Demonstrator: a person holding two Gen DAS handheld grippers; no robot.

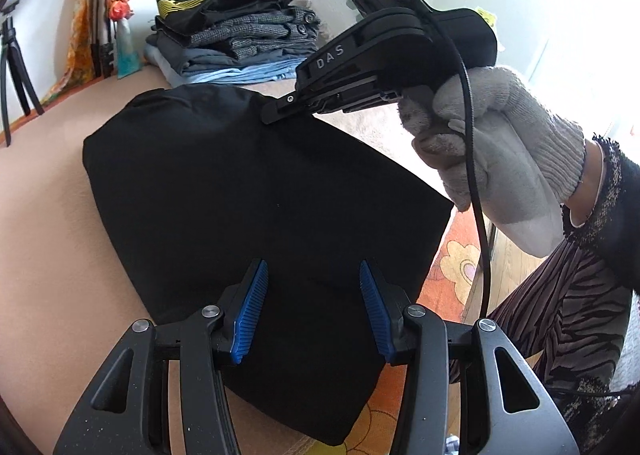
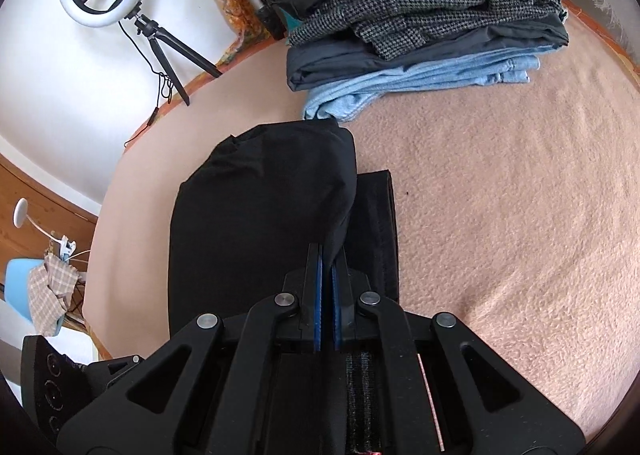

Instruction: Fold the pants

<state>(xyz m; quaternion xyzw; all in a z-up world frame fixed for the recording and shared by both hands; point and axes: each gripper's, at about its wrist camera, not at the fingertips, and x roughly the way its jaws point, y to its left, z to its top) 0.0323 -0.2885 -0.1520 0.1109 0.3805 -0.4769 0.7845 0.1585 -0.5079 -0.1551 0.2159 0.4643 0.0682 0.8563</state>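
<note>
Right now the black pants lie folded into a smooth, matte slab on a fuzzy pinkish-beige blanket, with a flat waistband strip showing along the right edge in the right wrist view. The right tongs are pinched nearly together on a raised fold of the pants, their ribbed blue pads clamping the cloth. From the left wrist view those tongs reach in from the right, tip at the far edge of the pants, held by a hand in a grey knit glove; white letters "DAS" are readable on the black body. The left tongs hover wide apart over the near part of the pants, gripping nothing. Behind sits a pile of folded clothes: grey tweed with black buttons, dark grey cloth, light blue denim.
</note>
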